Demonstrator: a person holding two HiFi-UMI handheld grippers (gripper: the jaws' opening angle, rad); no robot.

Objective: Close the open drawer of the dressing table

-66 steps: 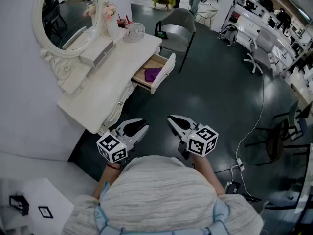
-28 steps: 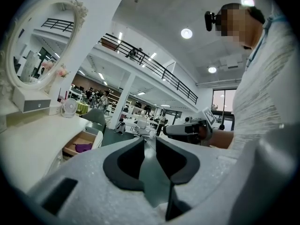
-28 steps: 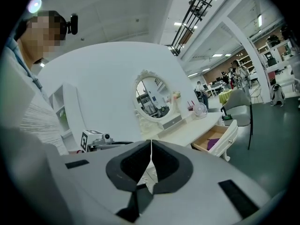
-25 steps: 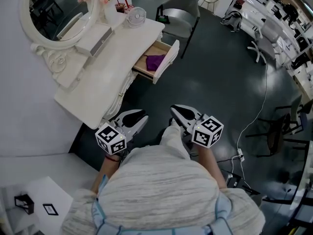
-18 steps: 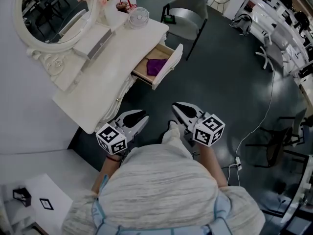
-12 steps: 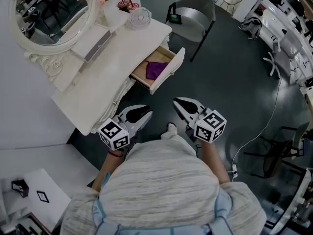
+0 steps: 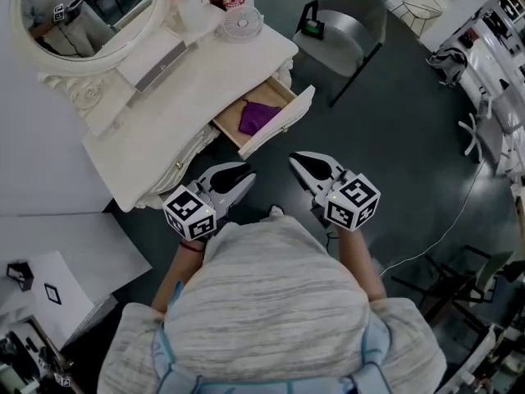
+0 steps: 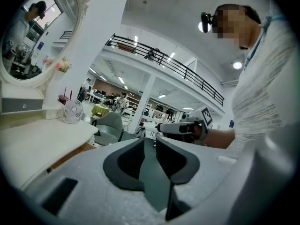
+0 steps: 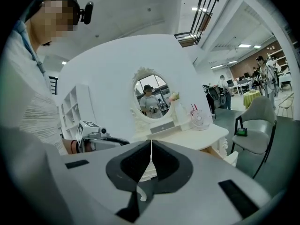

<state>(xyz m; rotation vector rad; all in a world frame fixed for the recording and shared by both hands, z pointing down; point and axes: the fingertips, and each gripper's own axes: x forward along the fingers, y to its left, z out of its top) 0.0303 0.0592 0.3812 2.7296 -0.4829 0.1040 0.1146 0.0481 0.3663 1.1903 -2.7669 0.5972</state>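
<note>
Nearest the body, held level and side by side, likely readied for a push: left gripper, jaws slightly apart on nothing; right gripper, jaws shut, empty. Just beyond, still pulled out of the dressing table with a purple cloth inside: the open drawer. Closer to both grippers than a second ago, yet untouched, no further in.
</note>
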